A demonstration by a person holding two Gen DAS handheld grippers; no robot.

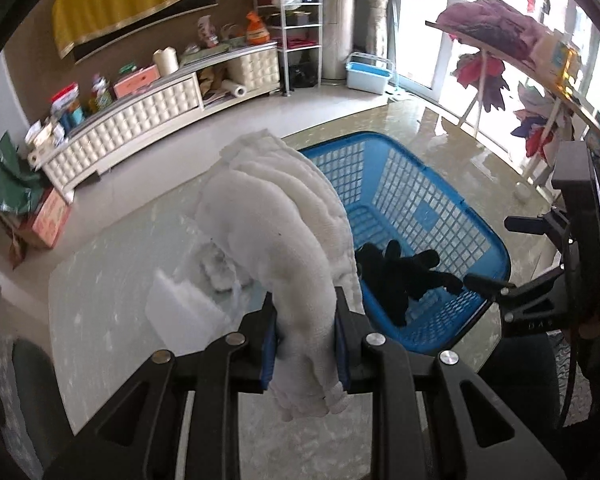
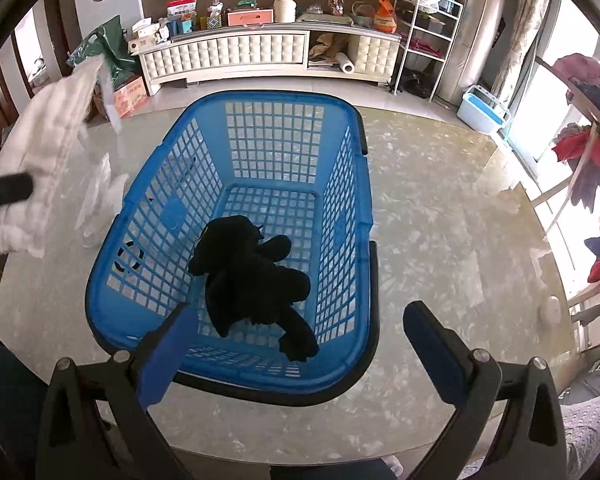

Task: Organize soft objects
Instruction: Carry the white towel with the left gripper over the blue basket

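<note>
My left gripper (image 1: 306,328) is shut on a white quilted cloth (image 1: 276,216), which hangs lifted above the glass table, left of the blue laundry basket (image 1: 452,200). In the right wrist view the same white cloth (image 2: 44,152) shows at the far left with one left finger (image 2: 8,192) on it. A black soft toy (image 2: 252,276) lies on the floor of the blue basket (image 2: 340,184). My right gripper (image 2: 296,320) stands open with nothing between its fingers, just above the basket's near rim. In the left wrist view the right gripper (image 1: 496,256) shows at the basket's right edge, beside the black toy (image 1: 404,276).
A clear plastic wrapper (image 1: 204,280) lies on the glass table (image 2: 440,240) left of the basket. A long white cabinet (image 2: 260,56) loaded with boxes runs along the back wall. A rack of clothes (image 2: 588,152) stands at the right by the window.
</note>
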